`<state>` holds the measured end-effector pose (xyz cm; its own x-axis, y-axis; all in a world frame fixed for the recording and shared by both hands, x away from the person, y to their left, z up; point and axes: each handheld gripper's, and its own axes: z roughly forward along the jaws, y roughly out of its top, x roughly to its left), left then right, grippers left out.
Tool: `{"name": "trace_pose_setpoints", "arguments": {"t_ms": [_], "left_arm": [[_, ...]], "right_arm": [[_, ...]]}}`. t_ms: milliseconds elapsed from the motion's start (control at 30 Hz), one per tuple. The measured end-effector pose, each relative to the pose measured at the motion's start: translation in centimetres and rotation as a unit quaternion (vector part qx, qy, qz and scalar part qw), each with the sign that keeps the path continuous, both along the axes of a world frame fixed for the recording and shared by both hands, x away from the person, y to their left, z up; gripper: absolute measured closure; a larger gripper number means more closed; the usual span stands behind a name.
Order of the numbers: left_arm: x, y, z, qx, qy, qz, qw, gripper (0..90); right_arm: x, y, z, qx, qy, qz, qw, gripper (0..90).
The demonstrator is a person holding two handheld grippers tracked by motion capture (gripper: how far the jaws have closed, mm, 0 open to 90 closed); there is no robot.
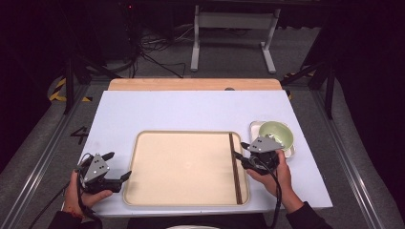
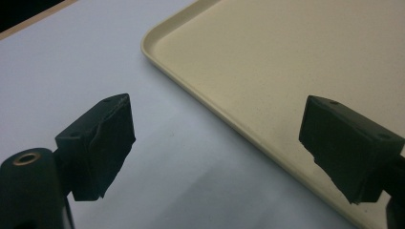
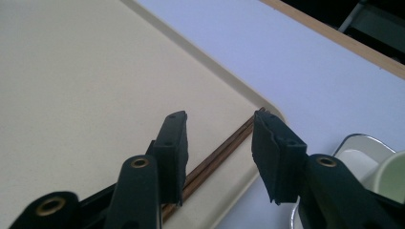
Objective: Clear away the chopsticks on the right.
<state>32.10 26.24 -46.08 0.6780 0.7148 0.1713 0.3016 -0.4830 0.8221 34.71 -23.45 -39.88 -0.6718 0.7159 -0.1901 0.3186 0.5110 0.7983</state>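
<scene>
A beige tray [image 1: 186,193] lies in the middle of the white table. A pair of dark brown chopsticks [image 1: 234,167] lies along the tray's right side, seen close up as chopsticks [image 3: 224,145] in the right gripper view. My right gripper [image 1: 238,150] hovers open over the tray's right rim, its jaws straddling the chopsticks [image 3: 219,136] without touching them. My left gripper [image 1: 118,166] rests open at the tray's left edge [image 2: 200,90], with nothing between its jaws [image 2: 215,143].
A pale green bowl [image 1: 277,133] sits on a small white square dish [image 1: 254,126] right of the tray, just behind my right hand. A wooden board [image 1: 191,84] borders the table's far edge. Cables and a white stand lie on the floor beyond.
</scene>
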Motion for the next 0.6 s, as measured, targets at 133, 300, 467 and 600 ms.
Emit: {"name": "trace_pose_setpoints", "arguments": {"t_ms": [133, 300, 467, 600], "left_arm": [[-0.1, 0.1, 0.0, -0.005, -0.003, -0.002, 1.0, 12.8], [-0.2, 0.2, 0.1, -0.009, -0.008, -0.005, 0.9999, 12.8], [-0.3, 0.2, 0.1, -0.011, -0.007, -0.006, 0.9999, 12.8], [-0.4, 0.2, 0.1, -0.01, -0.006, -0.005, 0.9999, 12.8]], "right_arm": [[-0.4, -1.2, 1.1, 0.009, -0.008, -0.017, 0.9998, 52.6], [-0.6, -2.4, 1.9, 0.015, -0.013, -0.035, 0.9992, 49.2], [-0.5, -4.0, 2.6, 0.007, -0.014, -0.065, 0.9978, 42.6], [-0.4, -5.6, 2.7, 0.015, -0.011, -0.093, 0.9955, 39.8]]}}
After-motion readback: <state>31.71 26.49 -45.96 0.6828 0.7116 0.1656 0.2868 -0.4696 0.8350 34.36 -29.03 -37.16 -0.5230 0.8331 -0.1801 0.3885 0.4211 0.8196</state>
